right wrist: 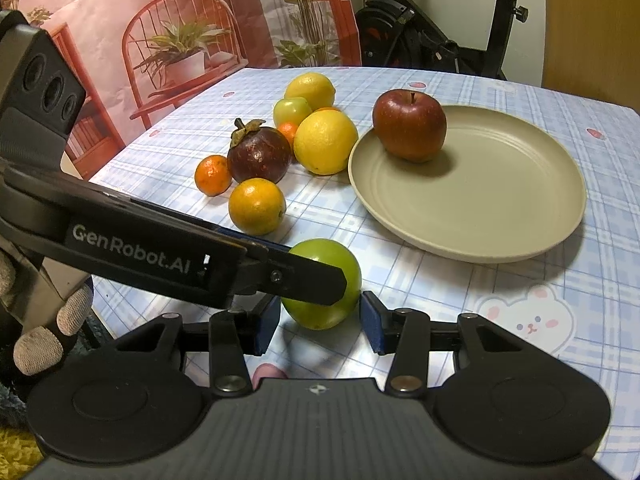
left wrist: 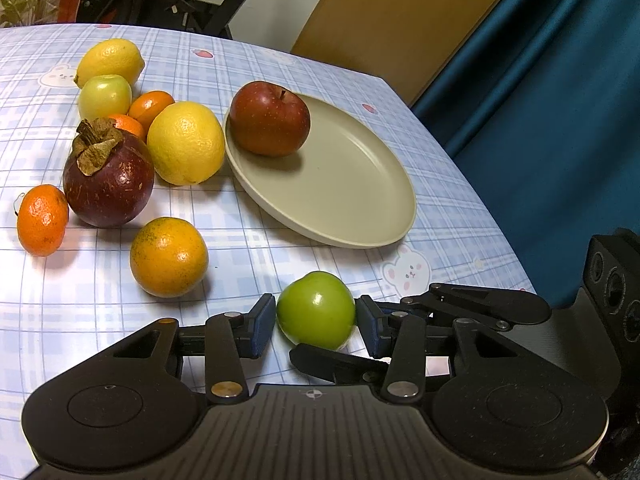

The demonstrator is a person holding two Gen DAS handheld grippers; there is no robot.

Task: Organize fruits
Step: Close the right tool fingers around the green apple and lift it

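A green round fruit (left wrist: 316,310) (right wrist: 324,284) lies on the checked tablecloth near the front edge. Both grippers surround it. My left gripper (left wrist: 316,322) is open, its blue pads close to each side of the fruit; whether they touch is unclear. My right gripper (right wrist: 320,322) is open with the fruit just ahead of its pads. The left gripper's finger (right wrist: 304,280) crosses in front of the fruit in the right wrist view. A beige plate (left wrist: 360,192) (right wrist: 500,200) holds a red apple (left wrist: 270,118) (right wrist: 410,126).
A cluster of fruit sits left of the plate: a mangosteen (left wrist: 108,178), two lemons (left wrist: 186,142), a pale green fruit (left wrist: 105,96), an orange (left wrist: 169,257) and small tangerines (left wrist: 43,219). The table edge and a blue curtain (left wrist: 540,100) are to the right.
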